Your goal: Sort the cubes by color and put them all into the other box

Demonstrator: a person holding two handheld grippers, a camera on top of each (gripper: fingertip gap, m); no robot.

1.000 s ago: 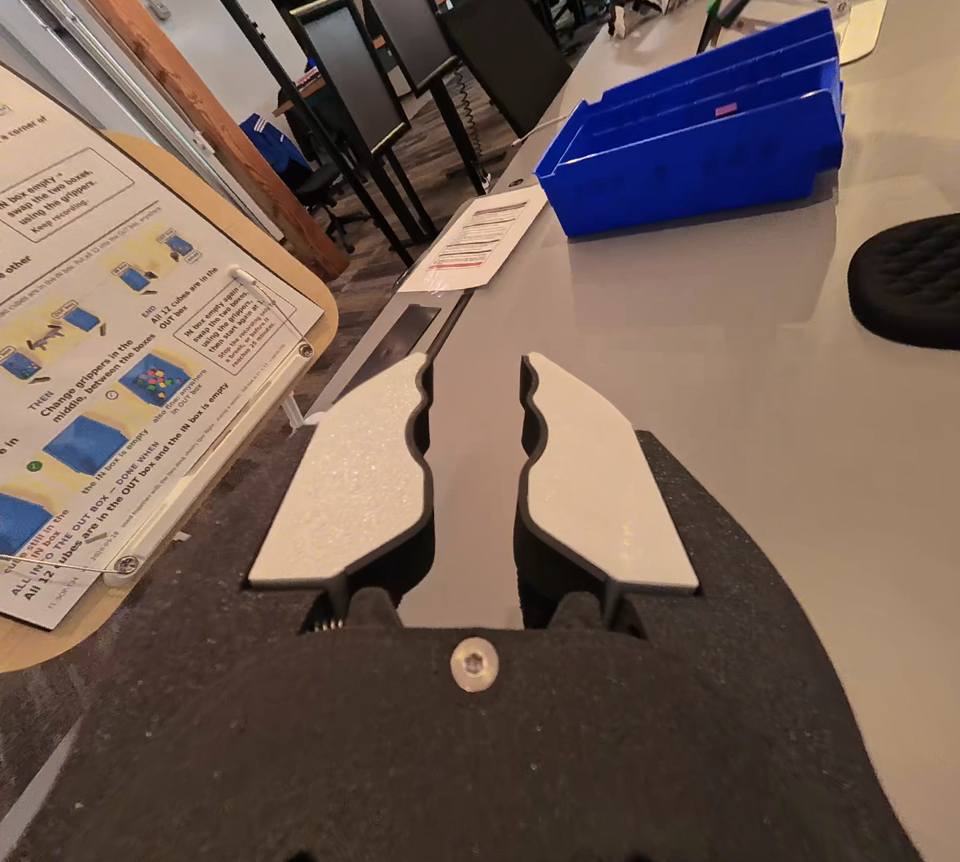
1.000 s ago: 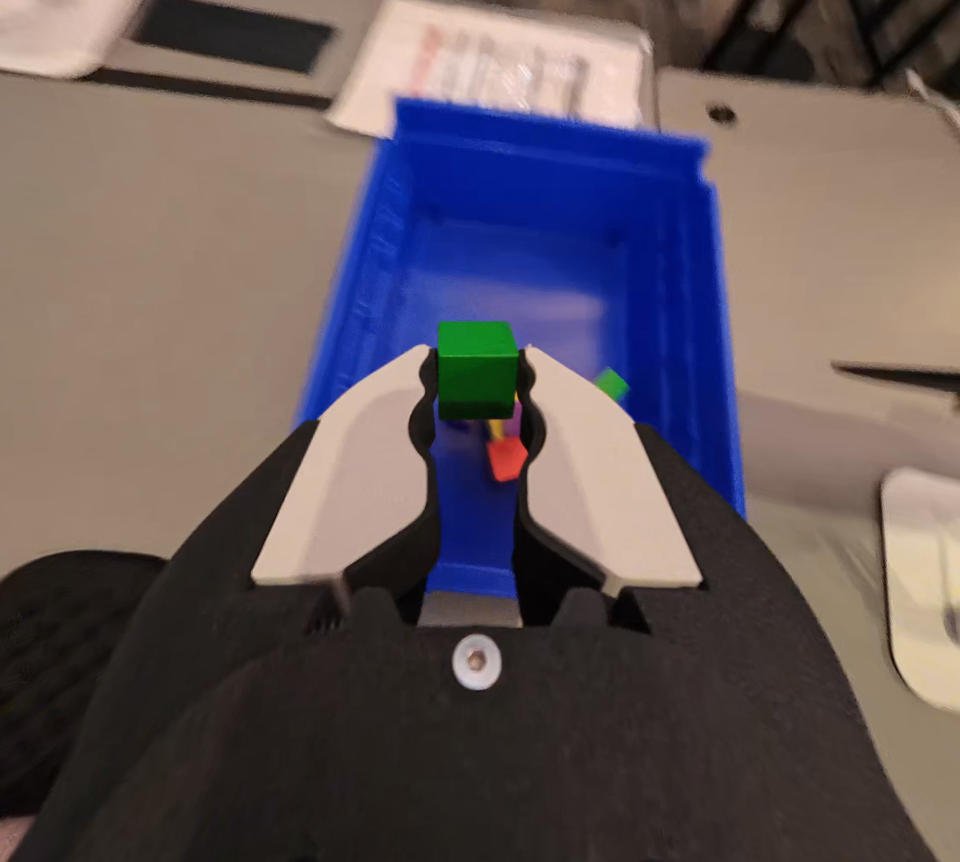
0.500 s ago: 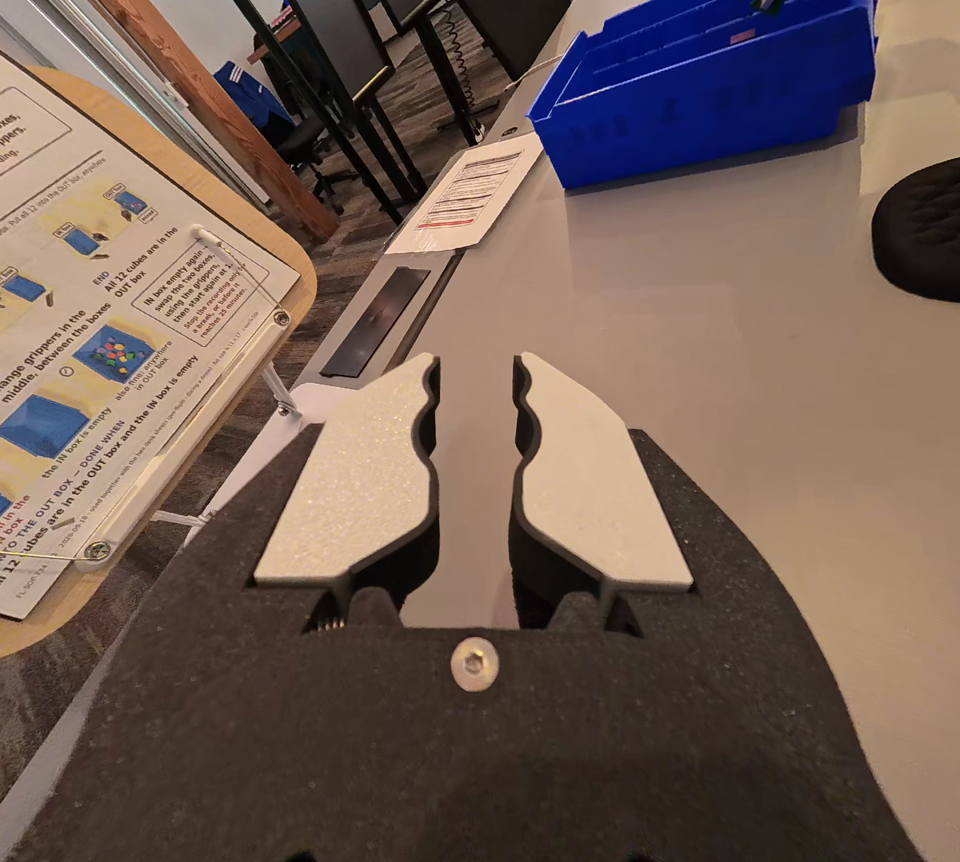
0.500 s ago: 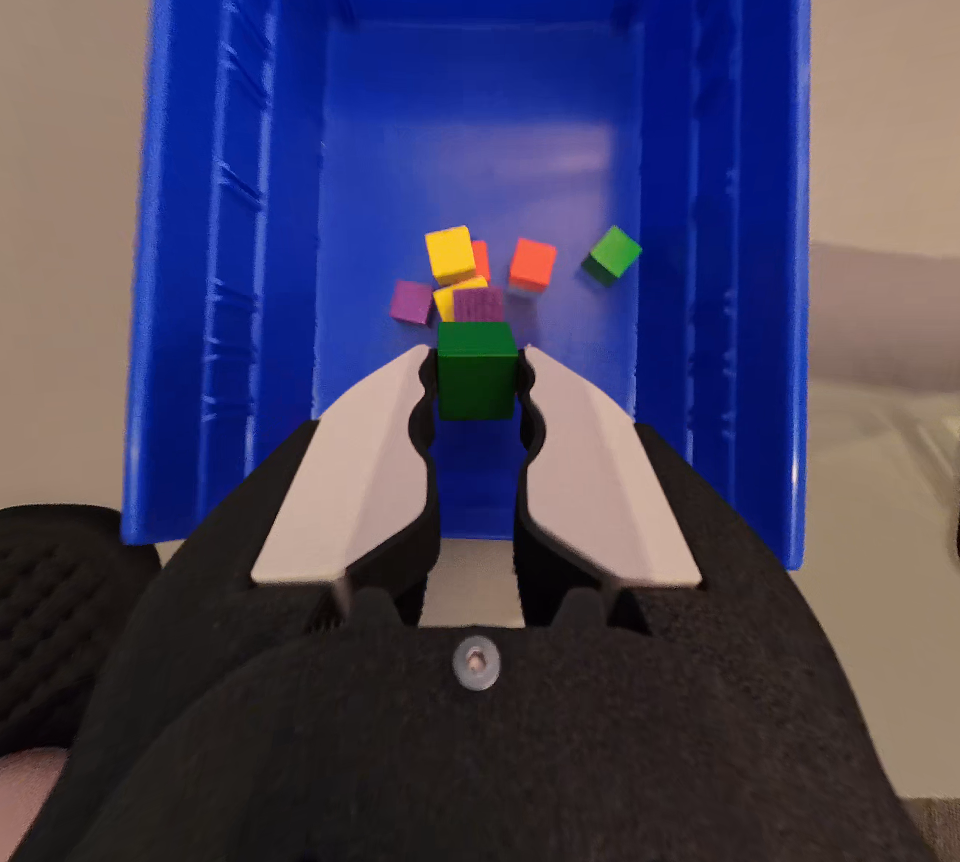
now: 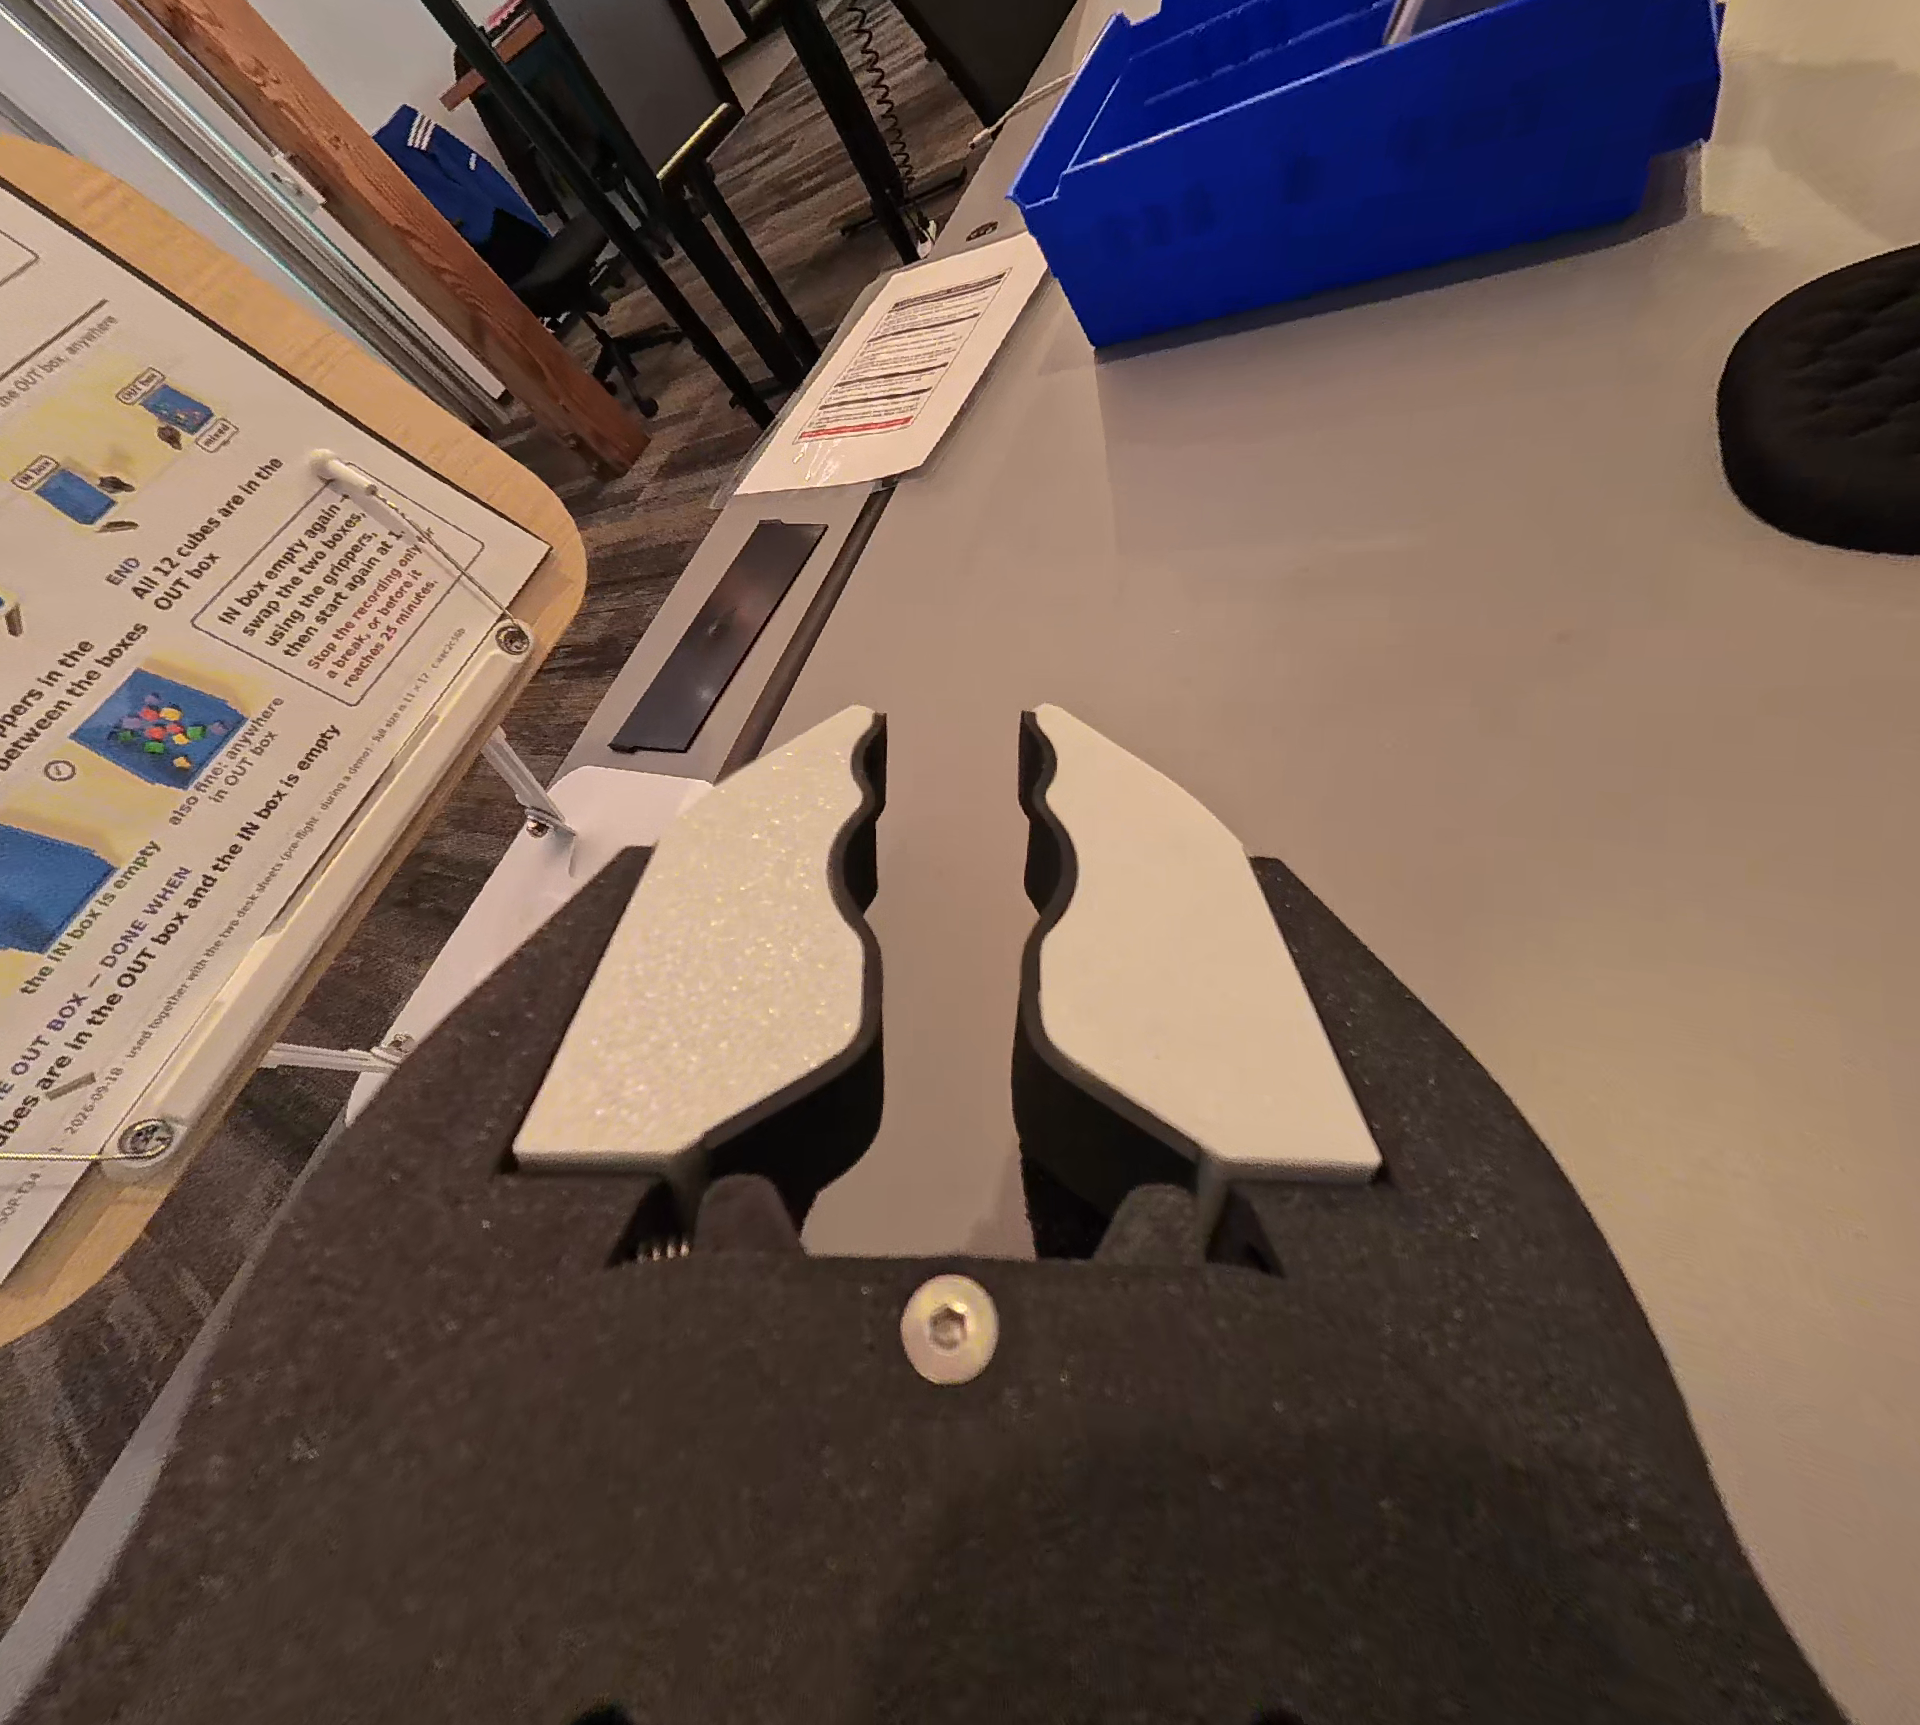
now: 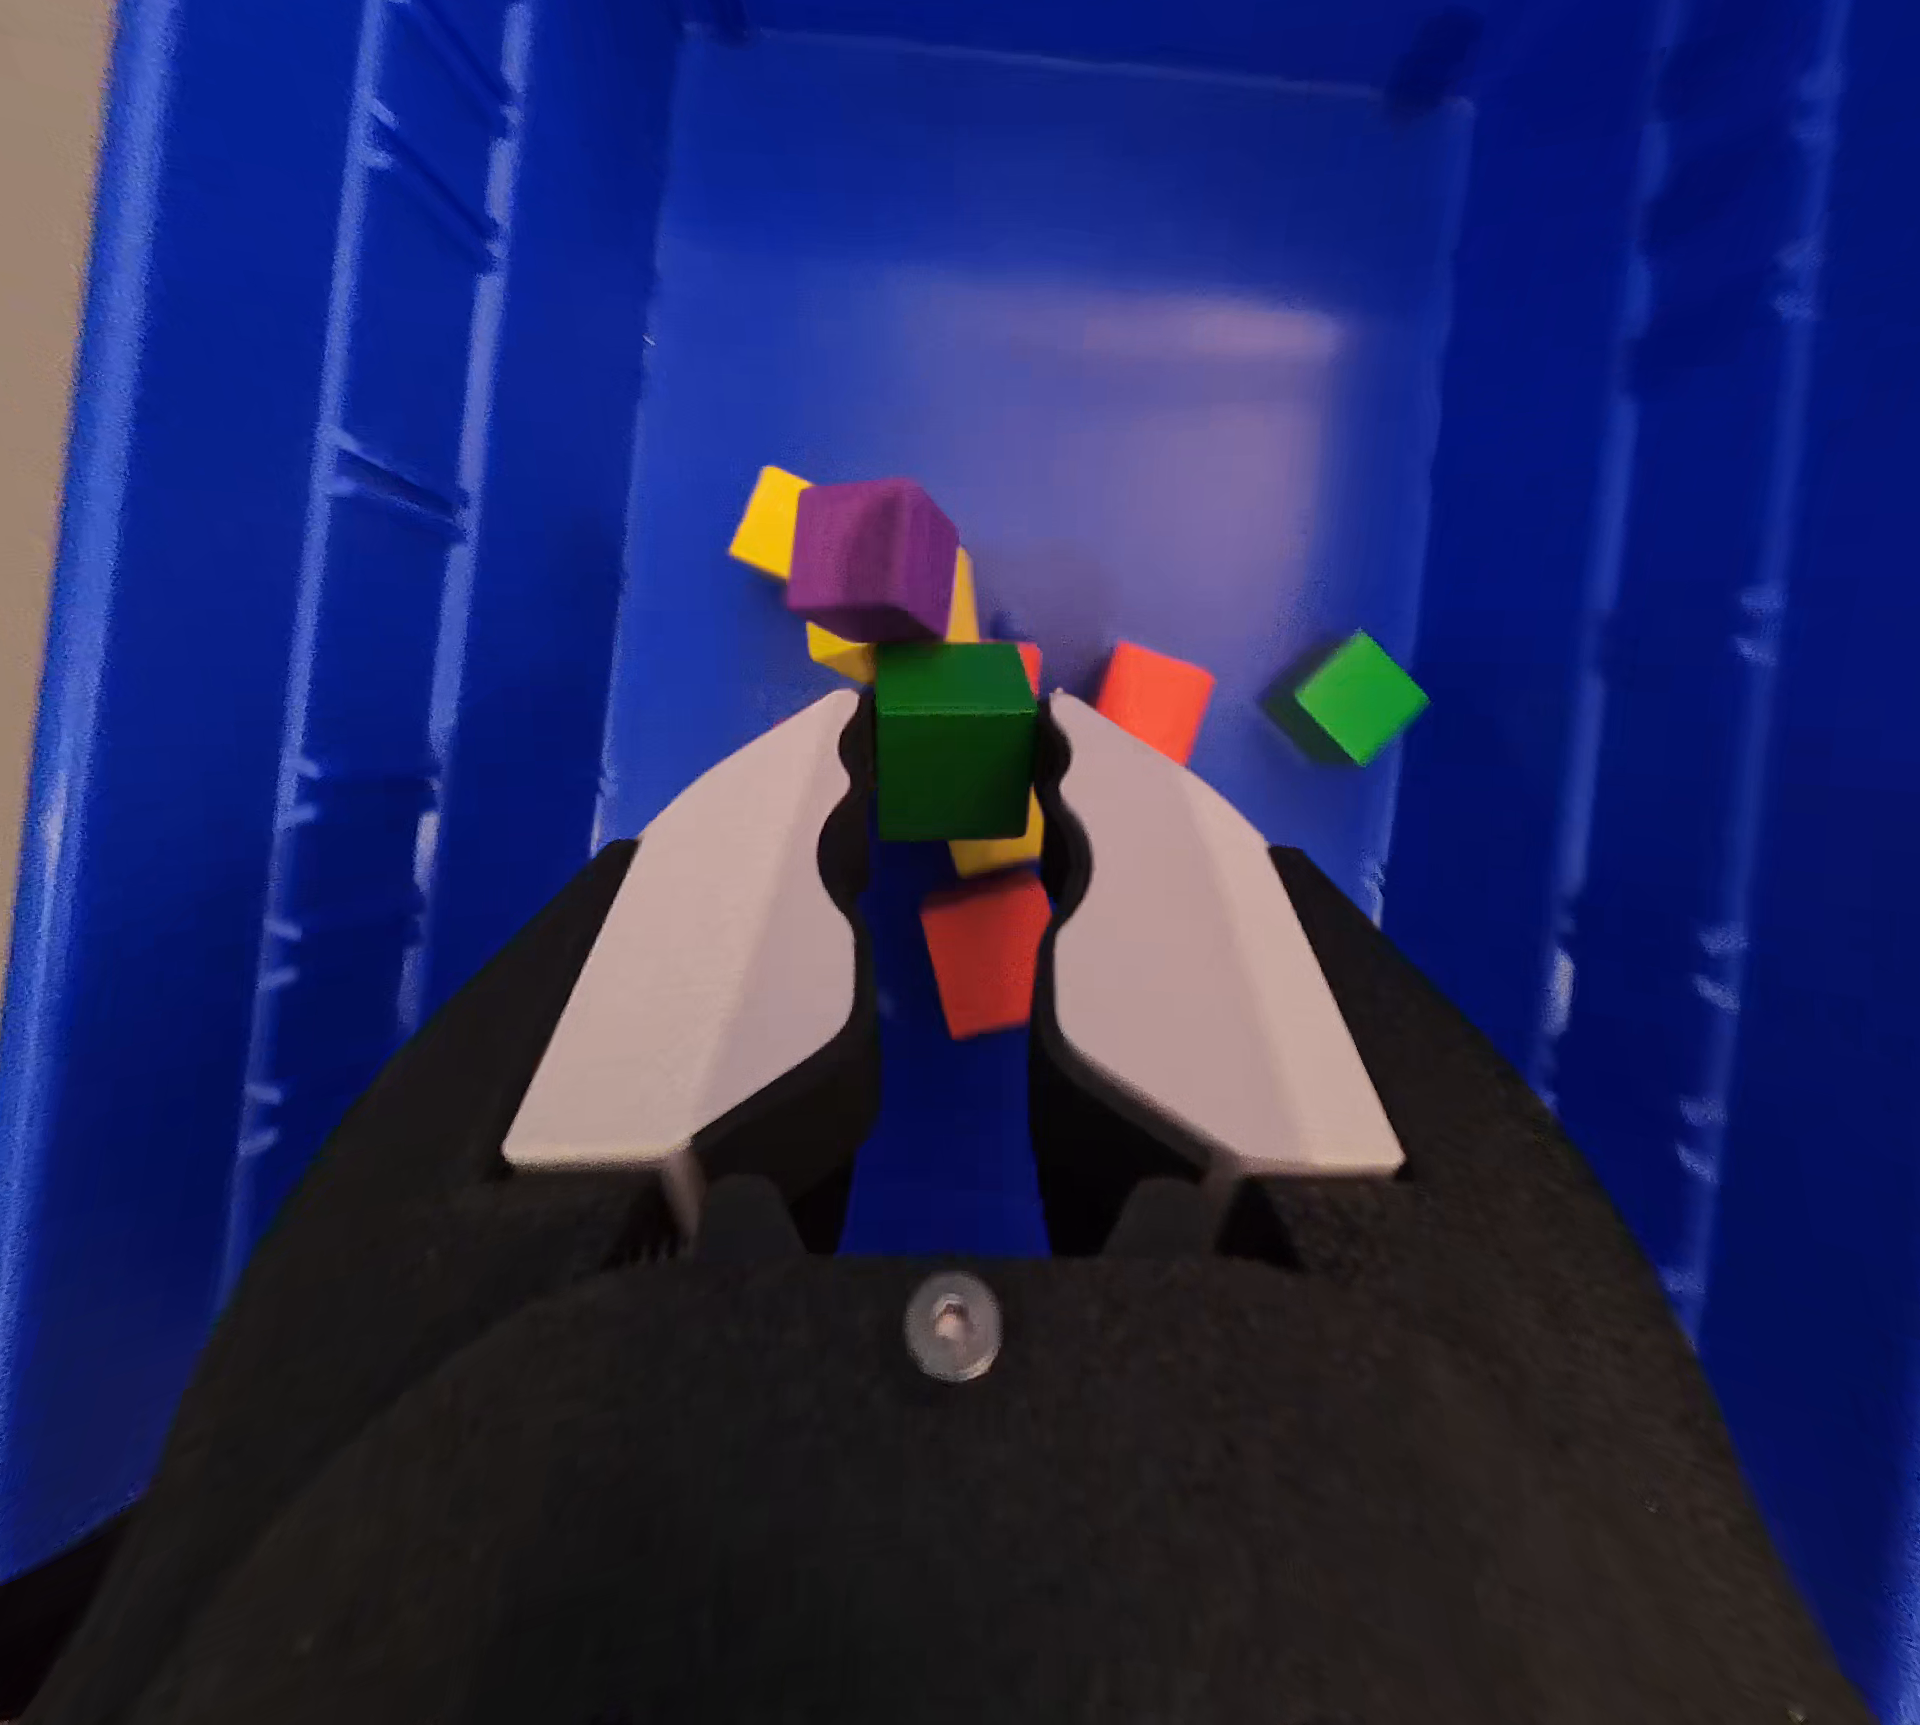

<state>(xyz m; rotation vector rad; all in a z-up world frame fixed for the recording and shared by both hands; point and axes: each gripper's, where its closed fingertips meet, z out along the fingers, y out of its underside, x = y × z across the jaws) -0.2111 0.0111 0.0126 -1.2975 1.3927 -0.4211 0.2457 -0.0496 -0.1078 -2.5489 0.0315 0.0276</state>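
Right gripper [image 6: 954,719] clamped on dark green cube [image 6: 954,740] above box [image 6: 312,532]; risks landing on the heap, not by the green cube [image 6: 1349,696] at three o'clock. Left gripper [image 5: 952,745] apart, empty.

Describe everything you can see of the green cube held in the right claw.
The held green cube is dark green, matte, with sharp edges, possibly painted wood. It sits square, top and near faces showing, pinched at its sides between the tips of the right claw. It hangs inside the blue box, above yellow, red and purple cubes. A lighter green cube lies apart to its right.
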